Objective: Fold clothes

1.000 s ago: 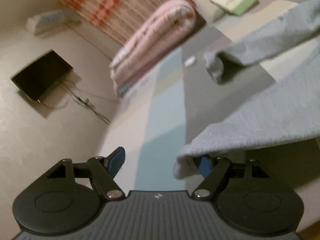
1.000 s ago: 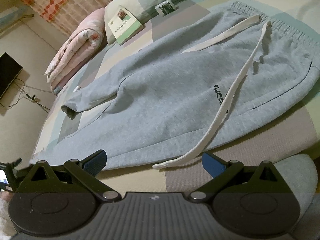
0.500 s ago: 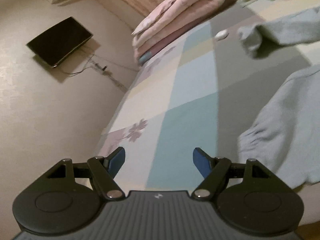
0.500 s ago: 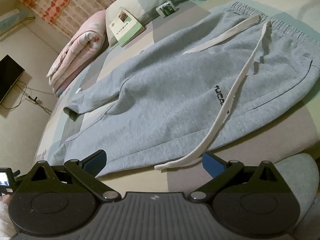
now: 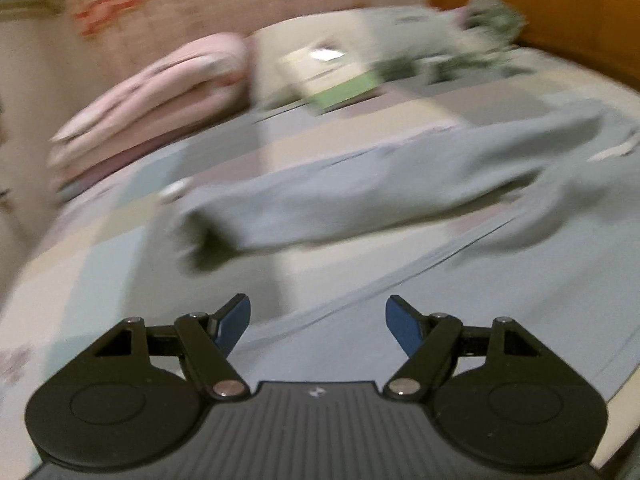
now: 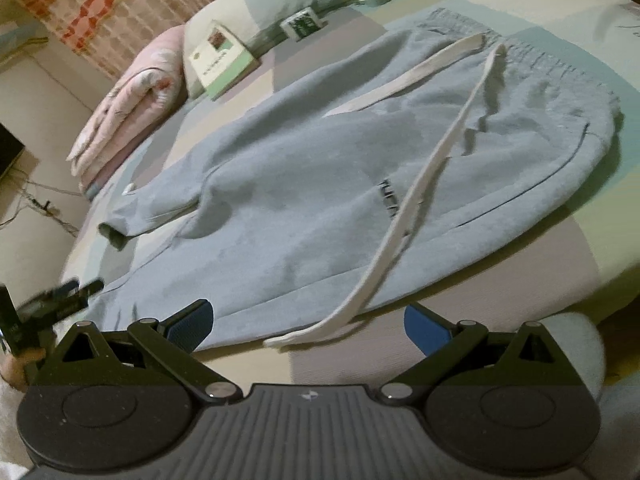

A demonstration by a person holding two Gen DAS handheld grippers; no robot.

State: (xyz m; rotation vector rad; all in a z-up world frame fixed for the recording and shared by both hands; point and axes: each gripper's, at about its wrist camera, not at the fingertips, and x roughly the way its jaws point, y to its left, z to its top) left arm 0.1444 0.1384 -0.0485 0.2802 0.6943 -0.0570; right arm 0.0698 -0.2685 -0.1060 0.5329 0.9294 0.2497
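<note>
**Grey sweatpants lay flat across the bed, both grippers empty**

The grey sweatpants (image 6: 304, 184) lay spread on the bed (image 6: 592, 248), on a sheet of pale colour blocks. Their long axis ran diagonally in the right wrist view: the elastic waistband (image 6: 532, 56) sat at the upper right, toward the pillow end, and the legs reached down to the lower left. The upper leg ended in a cuff (image 6: 114, 234) at the left, lifted slightly and showing a dark opening; the lower leg ran on toward the frame's left edge. Two white drawstrings (image 6: 420, 196) trailed from the waistband, the longer one crossing the dark lettering on the hip and ending just off the lower hem, near the bed's near edge.

The right gripper (image 6: 308, 322) pointed down at the near edge of the pants, its blue fingers (image 6: 190, 322) set wide apart with nothing between them, only the drawstring's tip lying on the bed below the gap.

The left gripper (image 5: 318, 320) also had its fingers (image 5: 234, 322) spread wide and empty, angled down over the bed; its view was heavily blurred. In the right wrist view it (image 6: 60, 296) appeared at the far left by the lower leg's end; contact could not be told.

A folded pink quilt (image 6: 128, 120), a book (image 6: 222, 56) and a small box (image 6: 304, 24) lay beyond the pants.
</note>
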